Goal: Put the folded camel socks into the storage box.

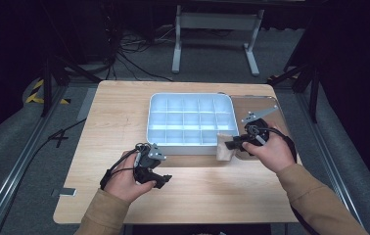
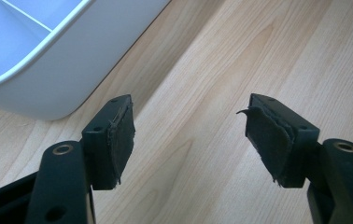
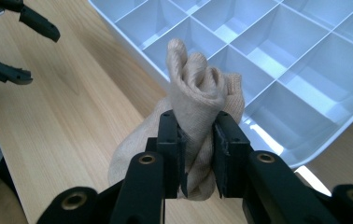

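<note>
A rolled-up beige sock (image 3: 198,93) is pinched tight between the two black jaws of the right gripper (image 3: 198,154), and it hangs just off the near right corner of the white tray (image 1: 158,105), close to the right edge of the wooden table (image 1: 114,107). The tray has lots of little square boxes inside and sits at the middle of the table toward the far edge. The left gripper (image 2: 188,135) has its jaws wide apart with nothing between them, over bare wood by the tray's near left corner, near the table's front edge.
</note>
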`<state>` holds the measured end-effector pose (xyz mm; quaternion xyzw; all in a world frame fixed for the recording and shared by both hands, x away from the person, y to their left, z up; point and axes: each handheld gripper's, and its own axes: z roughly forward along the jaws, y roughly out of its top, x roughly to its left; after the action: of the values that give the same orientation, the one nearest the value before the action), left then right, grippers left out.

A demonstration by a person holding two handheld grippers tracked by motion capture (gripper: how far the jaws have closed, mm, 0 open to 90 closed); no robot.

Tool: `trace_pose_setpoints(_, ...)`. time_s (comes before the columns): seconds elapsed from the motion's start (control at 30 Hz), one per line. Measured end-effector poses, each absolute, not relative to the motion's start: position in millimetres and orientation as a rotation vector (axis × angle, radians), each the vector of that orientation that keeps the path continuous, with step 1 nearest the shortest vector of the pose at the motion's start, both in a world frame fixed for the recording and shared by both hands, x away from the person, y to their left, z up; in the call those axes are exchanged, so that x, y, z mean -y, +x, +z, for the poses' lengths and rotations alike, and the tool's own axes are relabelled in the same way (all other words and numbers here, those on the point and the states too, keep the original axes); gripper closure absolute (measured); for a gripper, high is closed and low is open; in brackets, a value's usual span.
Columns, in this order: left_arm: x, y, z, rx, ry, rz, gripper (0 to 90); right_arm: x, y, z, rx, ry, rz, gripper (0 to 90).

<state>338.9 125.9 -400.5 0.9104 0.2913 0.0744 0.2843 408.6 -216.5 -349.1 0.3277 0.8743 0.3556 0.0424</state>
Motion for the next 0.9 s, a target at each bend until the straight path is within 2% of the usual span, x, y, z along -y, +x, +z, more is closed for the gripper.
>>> trace_pose_setpoints(0.9,-129,344,-403,-0.786,2.438,0.177,33.7,230,464,-339,-2.638,1.002,0.975,74.5)
